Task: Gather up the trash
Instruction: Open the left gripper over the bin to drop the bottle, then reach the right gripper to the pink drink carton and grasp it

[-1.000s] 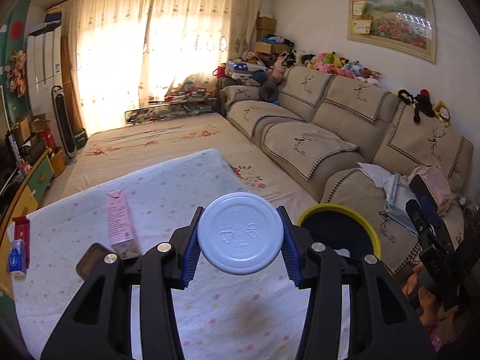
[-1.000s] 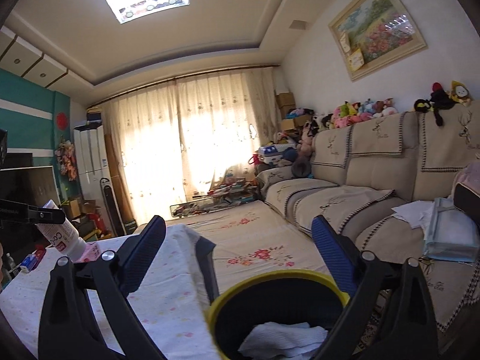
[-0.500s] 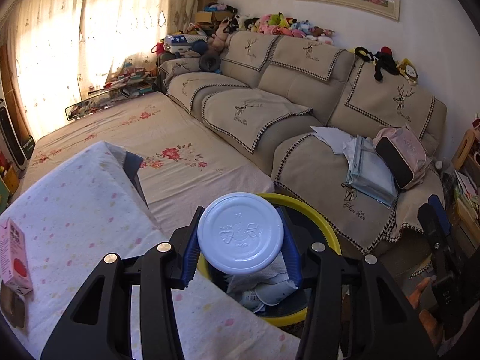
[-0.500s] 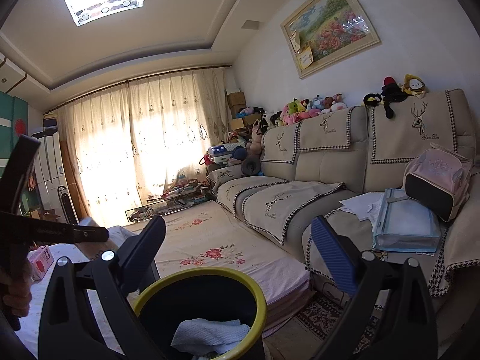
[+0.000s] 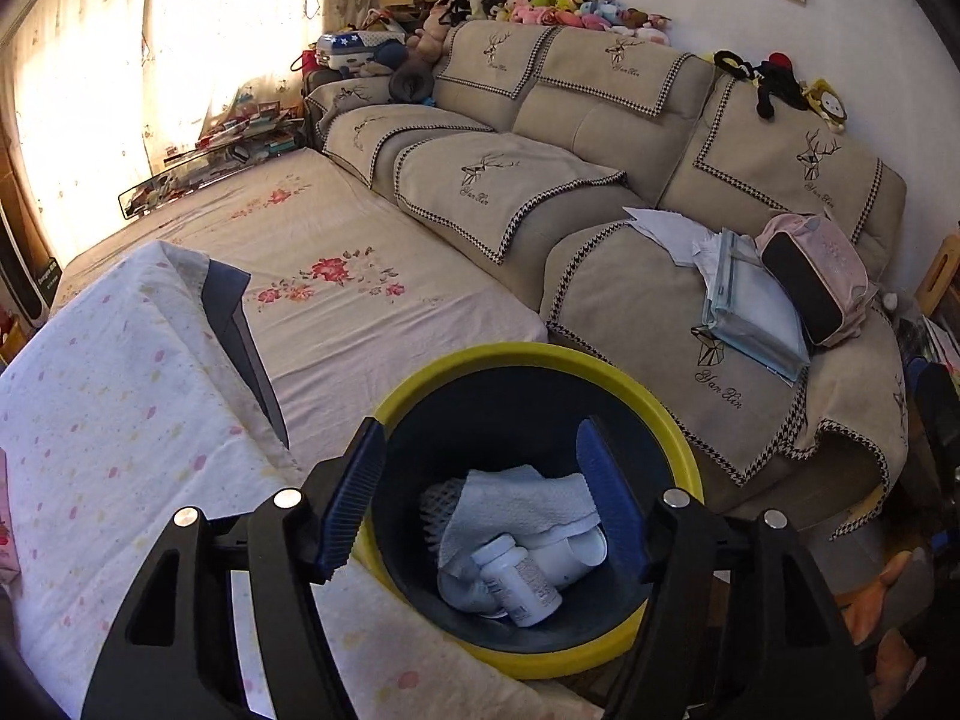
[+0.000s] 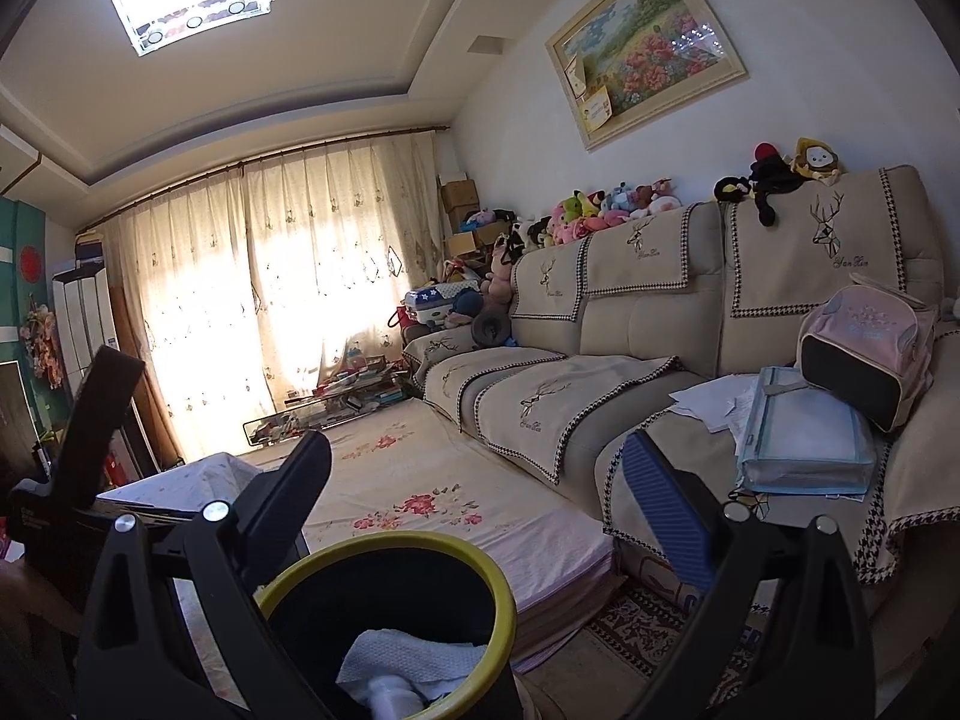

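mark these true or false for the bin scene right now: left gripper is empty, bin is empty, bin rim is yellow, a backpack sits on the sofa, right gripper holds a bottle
1. The left gripper is open and holds nothing. True.
2. The trash bin is empty. False: a white pill bottle, a pale blue cloth and a piece of white foam netting lie in it.
3. The bin's rim is yellow. True.
4. A pink backpack lies on the sofa beside a zipped folder. True.
5. The right gripper holds a bottle. False: it is open and empty, above the bin.
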A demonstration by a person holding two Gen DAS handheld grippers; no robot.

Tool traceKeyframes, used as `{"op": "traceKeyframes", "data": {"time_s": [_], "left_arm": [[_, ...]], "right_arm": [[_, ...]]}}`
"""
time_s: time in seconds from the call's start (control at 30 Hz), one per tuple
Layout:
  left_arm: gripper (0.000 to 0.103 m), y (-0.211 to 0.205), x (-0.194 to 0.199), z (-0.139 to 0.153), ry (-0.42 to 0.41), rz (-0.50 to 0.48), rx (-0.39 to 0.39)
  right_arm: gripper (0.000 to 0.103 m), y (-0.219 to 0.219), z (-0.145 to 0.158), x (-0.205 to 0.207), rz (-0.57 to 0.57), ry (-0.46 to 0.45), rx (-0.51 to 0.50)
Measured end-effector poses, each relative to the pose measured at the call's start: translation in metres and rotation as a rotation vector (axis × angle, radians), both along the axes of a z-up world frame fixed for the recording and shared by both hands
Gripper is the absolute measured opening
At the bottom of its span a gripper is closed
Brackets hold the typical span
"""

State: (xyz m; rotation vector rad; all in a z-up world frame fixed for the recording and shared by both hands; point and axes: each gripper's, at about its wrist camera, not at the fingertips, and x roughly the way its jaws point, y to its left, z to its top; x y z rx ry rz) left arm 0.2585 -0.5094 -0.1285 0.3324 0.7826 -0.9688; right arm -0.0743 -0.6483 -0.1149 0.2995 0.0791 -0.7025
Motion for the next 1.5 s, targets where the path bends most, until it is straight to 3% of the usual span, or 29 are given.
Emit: {"op": "traceKeyframes", "data": {"time_s": [0.33,0.5,0.67,0.83,0.93,1.13,1.27,1.5], "left_arm": [[0.083,0.152,0.015,0.047,-0.071,0.186,-0.177],[0.087,0.255,0.028,0.06,-0.17,0.388,-0.246],[0.09,0.357,0.05,0.056,-0.232,0.618,-0.269],[0.09,0.44,0.071,0.04,-0.276,0.837,-0.265],[0.09,0.481,0.079,0.028,-0.259,0.954,-0.291],[0.091,0.53,0.092,0.007,-0.166,1.124,-0.33],[0.091,0.54,0.095,0.0,-0.141,1.165,-0.343],[0.091,0.534,0.086,0.004,-0.205,1.188,-0.319]], "right_arm": [[0.093,0.026,0.008,0.027,0.088,0.041,-0.015],[0.093,0.059,0.015,0.057,0.173,0.076,-0.037],[0.093,0.099,0.028,0.095,0.307,0.117,-0.057],[0.094,0.151,0.046,0.142,0.493,0.14,-0.068],[0.094,0.183,0.052,0.18,0.64,0.185,-0.037],[0.094,0.248,0.053,0.265,0.859,0.307,0.065],[0.093,0.294,0.049,0.31,0.899,0.374,0.027],[0.078,0.35,0.028,0.377,0.884,0.514,-0.057]]}}
